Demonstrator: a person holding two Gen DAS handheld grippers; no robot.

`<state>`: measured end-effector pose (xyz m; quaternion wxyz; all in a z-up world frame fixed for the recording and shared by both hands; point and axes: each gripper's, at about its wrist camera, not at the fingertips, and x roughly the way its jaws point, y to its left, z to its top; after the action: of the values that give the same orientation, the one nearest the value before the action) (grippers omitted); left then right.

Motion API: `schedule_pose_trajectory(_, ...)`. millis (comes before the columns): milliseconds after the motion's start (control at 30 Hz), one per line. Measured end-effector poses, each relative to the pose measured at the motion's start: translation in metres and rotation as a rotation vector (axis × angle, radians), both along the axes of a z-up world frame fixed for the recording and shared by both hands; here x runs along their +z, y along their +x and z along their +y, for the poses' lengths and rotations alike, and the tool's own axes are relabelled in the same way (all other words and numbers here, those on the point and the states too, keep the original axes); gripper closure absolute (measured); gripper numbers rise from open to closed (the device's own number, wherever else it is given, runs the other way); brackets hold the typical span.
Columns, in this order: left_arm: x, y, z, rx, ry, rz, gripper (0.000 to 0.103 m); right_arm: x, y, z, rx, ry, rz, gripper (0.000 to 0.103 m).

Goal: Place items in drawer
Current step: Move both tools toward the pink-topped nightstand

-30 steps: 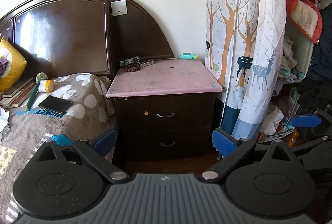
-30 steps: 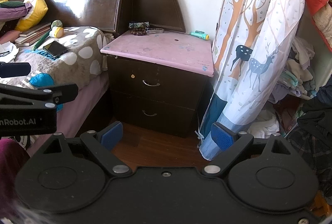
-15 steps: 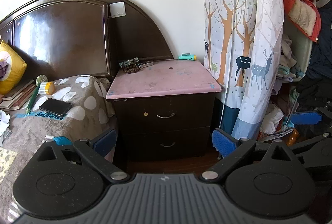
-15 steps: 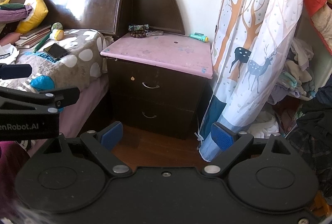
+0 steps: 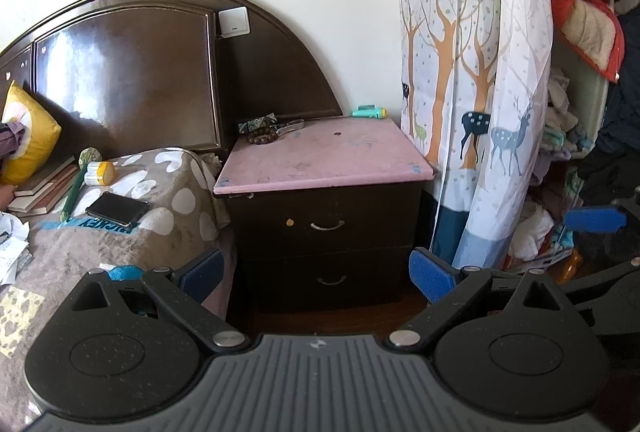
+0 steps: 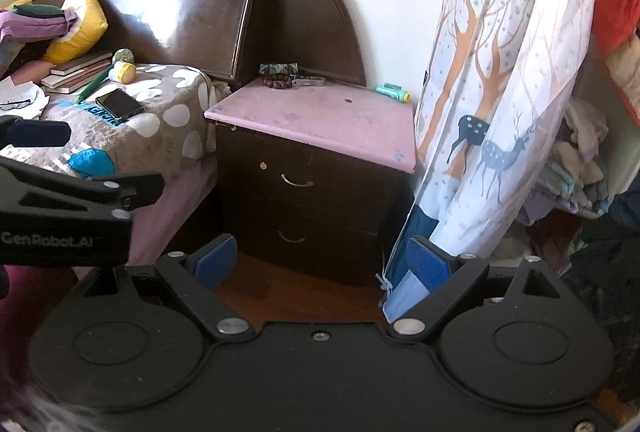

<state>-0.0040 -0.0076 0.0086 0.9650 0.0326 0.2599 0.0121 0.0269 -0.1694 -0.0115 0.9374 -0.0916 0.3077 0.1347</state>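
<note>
We drift slightly closer to nightstand [image 5: 324, 216]. Left gripper [image 5: 316, 272], right gripper [image 6: 320, 264] both wide apart, empty. Drawers [image 5: 326, 224] closed; beads [image 5: 262, 136], flashlight [image 5: 370, 111] on top. Opening drawer comes next.

Yellow pillow [image 5: 28, 136] cut by left edge

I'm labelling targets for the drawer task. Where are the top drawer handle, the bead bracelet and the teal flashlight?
top drawer handle [image 5: 327, 225]: left wrist view, middle of the metal pull.
bead bracelet [image 5: 262, 136]: left wrist view, on the brown beads.
teal flashlight [image 6: 392, 92]: right wrist view, middle of its body.
</note>
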Motion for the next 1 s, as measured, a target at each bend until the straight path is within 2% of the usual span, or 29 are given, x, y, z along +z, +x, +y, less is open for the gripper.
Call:
schedule_pose_trajectory(167, -0.002, 0.008, 0.010, -0.009, -0.023, -0.014, 0.003, 0.002, 0.001, 0.000, 0.012, 0.007, -0.007, 0.010)
schedule_pose_trajectory(267, -0.004, 0.013, 0.016, -0.014, -0.037, -0.023, 0.003, 0.000, 0.012, -0.005, 0.006, 0.065, 0.011, 0.010)
schedule_pose_trajectory(367, -0.005, 0.017, 0.022, -0.019, -0.051, -0.031, 0.003, -0.005, 0.023, -0.006, 0.005, 0.108, 0.003, 0.003)
schedule_pose_trajectory(433, -0.006, 0.023, 0.026, -0.024, -0.055, -0.030, 0.001, -0.010, 0.026, -0.002, 0.011, 0.092, -0.049, 0.002)
schedule_pose_trajectory(500, -0.012, 0.044, 0.023, -0.028, -0.050, 0.005, 0.001, -0.018, 0.034, 0.004, 0.042, 0.043, -0.074, 0.002)
schedule_pose_trajectory(600, -0.020, 0.062, 0.037, -0.006, -0.121, 0.024, 0.001, -0.028, 0.050, 0.013, 0.081, -0.013, -0.070, 0.002)
schedule_pose_trajectory(667, -0.027, 0.074, 0.047, -0.016, -0.160, 0.031, 0.001, -0.035, 0.065, 0.017, 0.092, -0.024, -0.047, 0.002)
schedule_pose_trajectory(800, -0.043, 0.099, 0.059, -0.009, -0.165, 0.051, 0.001, -0.046, 0.097, 0.018, 0.069, -0.012, 0.016, 0.002)
schedule_pose_trajectory(933, -0.054, 0.129, 0.068, -0.015, -0.169, 0.050, 0.001, -0.058, 0.134, 0.015, 0.061, 0.046, 0.144, 0.003)
schedule_pose_trajectory(1000, -0.060, 0.144, 0.073, -0.020, -0.172, 0.047, 0.001, -0.064, 0.143, 0.019, 0.083, 0.036, 0.127, 0.003)
